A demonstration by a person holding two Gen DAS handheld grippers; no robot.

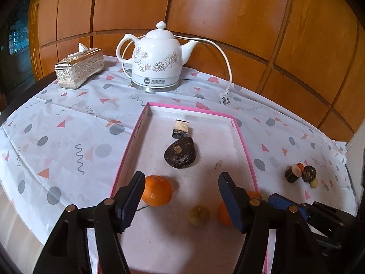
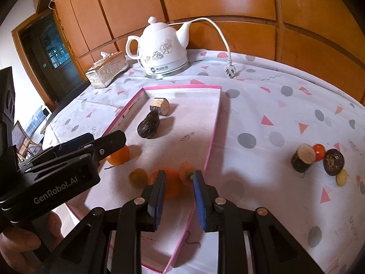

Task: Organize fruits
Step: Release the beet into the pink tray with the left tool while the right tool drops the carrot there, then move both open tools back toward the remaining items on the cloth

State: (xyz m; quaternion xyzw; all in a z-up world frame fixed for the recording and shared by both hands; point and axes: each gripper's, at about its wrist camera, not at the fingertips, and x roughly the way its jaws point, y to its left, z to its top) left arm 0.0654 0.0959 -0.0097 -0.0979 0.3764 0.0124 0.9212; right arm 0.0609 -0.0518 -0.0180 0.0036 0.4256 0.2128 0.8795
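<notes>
A pink-rimmed tray (image 1: 245, 141) is seen on the table (image 1: 68, 123), holding an orange (image 1: 157, 190), a greenish fruit (image 1: 199, 214), a second orange (image 2: 170, 186), a dark round fruit (image 1: 180, 152) and a cut log piece (image 1: 180, 129). The left tool (image 1: 181, 199) is held above the near end of the tray with its jaws spread apart and nothing between them. The right tool (image 2: 179, 197) is likewise spread, poised just over the second orange. A small cluster of fruits (image 2: 319, 162) is left on the cloth, well apart from the tray. A white kettle (image 1: 157, 59) and tissue box (image 1: 78, 70) are placed behind.
</notes>
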